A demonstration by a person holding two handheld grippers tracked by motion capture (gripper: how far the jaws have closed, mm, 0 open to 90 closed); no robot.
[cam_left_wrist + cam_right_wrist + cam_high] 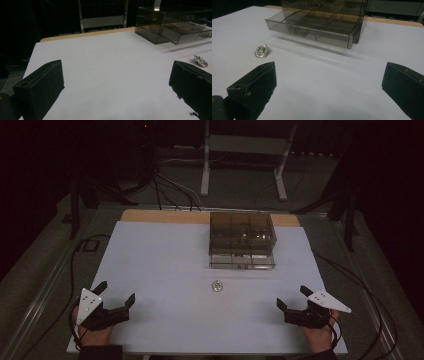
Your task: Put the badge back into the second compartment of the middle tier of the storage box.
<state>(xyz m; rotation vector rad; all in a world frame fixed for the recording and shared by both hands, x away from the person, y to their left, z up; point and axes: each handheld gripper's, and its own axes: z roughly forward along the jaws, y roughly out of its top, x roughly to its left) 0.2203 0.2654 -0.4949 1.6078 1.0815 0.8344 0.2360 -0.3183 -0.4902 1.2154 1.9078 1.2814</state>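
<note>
A small silver and green badge (217,285) lies on the white table (165,270), in front of a smoky clear drawer box (242,240) whose bottom drawer is pulled out. The badge (200,60) sits far right in the left gripper view and the badge (261,50) to the left in the right gripper view. My left gripper (117,293) rests open at the table's near left corner, nothing between its jaws. My right gripper (293,297) rests open at the near right corner, also with nothing in it. Both are well apart from the badge.
The drawer box (319,22) has several compartments in its open drawer. A wooden strip (165,216) edges the table's far side. Cables (170,190) and a metal stand's legs (280,175) lie on the dark floor beyond.
</note>
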